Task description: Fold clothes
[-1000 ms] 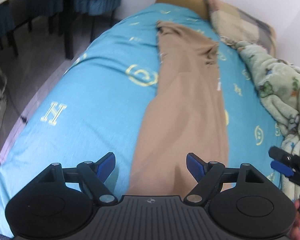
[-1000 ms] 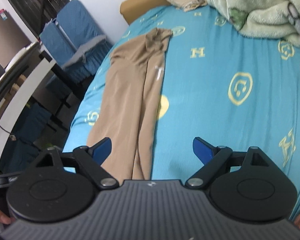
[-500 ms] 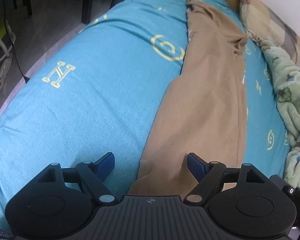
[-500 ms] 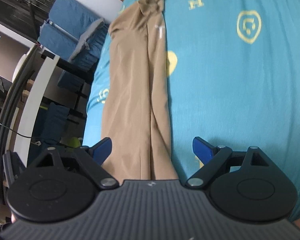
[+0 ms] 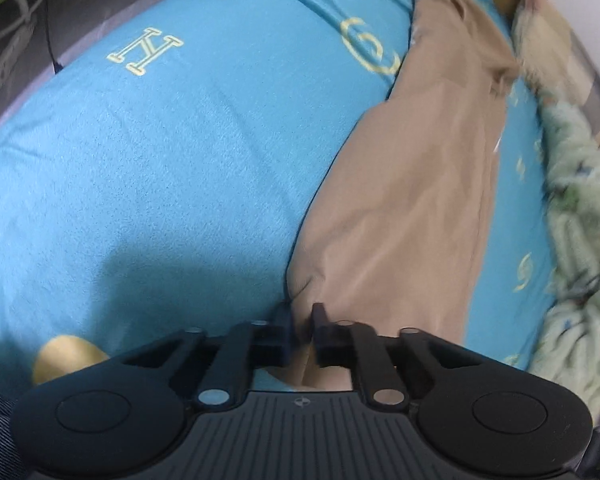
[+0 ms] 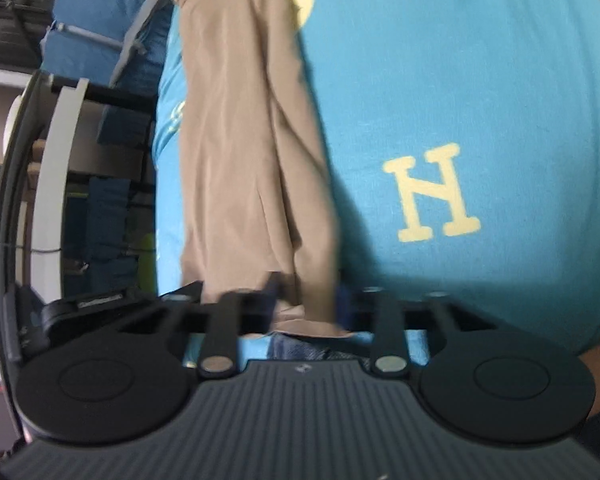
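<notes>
A long tan garment [image 5: 420,184] lies lengthwise on the blue bed sheet [image 5: 160,160], its far end bunched near the pillows. My left gripper [image 5: 302,320] is shut on the near left corner of the hem, and the cloth puckers just above the fingers. In the right wrist view the same tan garment [image 6: 236,140] runs away from me. My right gripper [image 6: 308,300] is closing on the near right corner, with the folded cloth filling the gap and touching both pads. Motion blur hides the fingertips.
A green patterned blanket [image 5: 580,200] and a pillow [image 5: 580,72] lie along the bed's right side. Blue chairs [image 6: 96,40] and a white-edged desk [image 6: 52,160] stand beyond the bed's left edge. Cables [image 5: 12,40] lie on the floor. Denim of the person's clothing [image 6: 300,348] shows below the hem.
Both grippers came down onto the near hem and rolled. Their jaws went from wide open to closed, each on a corner of the tan garment.
</notes>
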`<control>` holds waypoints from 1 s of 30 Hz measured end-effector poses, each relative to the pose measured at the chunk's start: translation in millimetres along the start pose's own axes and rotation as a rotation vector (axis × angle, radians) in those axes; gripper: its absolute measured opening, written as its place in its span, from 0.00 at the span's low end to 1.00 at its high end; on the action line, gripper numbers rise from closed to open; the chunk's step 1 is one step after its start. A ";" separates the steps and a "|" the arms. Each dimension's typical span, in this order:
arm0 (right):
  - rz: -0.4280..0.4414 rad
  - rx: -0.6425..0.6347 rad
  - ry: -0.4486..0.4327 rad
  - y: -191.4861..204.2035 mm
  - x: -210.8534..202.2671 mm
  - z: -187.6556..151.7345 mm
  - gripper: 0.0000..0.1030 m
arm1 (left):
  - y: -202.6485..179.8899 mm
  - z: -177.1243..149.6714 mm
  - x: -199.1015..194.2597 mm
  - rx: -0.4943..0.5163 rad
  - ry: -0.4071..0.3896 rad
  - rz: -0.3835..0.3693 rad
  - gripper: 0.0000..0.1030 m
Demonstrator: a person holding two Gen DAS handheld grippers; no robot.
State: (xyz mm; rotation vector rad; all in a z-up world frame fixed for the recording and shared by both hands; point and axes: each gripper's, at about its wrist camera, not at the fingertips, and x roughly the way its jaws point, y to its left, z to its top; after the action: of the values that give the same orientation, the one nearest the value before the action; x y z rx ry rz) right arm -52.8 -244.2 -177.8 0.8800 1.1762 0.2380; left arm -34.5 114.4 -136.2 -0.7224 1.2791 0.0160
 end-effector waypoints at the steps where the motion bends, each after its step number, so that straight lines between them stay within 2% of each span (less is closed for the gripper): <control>1: 0.020 0.009 -0.020 -0.3 -4.2 1.5 0.14 | 3.3 0.1 -4.5 -0.026 -0.014 -0.042 0.05; 6: 0.131 -0.072 -0.216 24.7 -65.4 -4.2 0.11 | 0.2 -7.1 -49.3 -0.086 -0.088 -0.335 0.04; 9: 0.207 -0.146 -0.356 47.0 -116.3 -7.8 0.10 | -22.8 -11.8 -89.6 -0.068 -0.141 -0.450 0.03; 12: 0.274 -0.162 -0.402 62.9 -153.4 -4.6 0.10 | -48.5 -20.9 -129.6 -0.045 -0.204 -0.516 0.03; 16: 0.279 -0.228 -0.430 81.1 -189.3 -12.2 0.10 | -76.2 -48.2 -167.8 -0.018 -0.253 -0.563 0.03; 22: 0.295 -0.204 -0.439 63.9 -210.2 -43.0 0.10 | -60.0 -102.3 -173.5 -0.045 -0.229 -0.559 0.03; 25: 0.285 -0.174 -0.453 59.3 -199.6 -40.3 0.10 | -49.7 -99.1 -159.9 -0.052 -0.223 -0.557 0.03; 30: 0.263 -0.144 -0.463 67.7 -176.7 -7.3 0.10 | -61.6 -58.4 -137.1 -0.059 -0.235 -0.535 0.03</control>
State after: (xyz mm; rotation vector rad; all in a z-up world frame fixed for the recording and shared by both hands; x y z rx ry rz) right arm -112.3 -300.3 -7.0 0.9019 0.6067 0.3083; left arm -104.0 88.3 6.9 -1.0628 0.8364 -0.2901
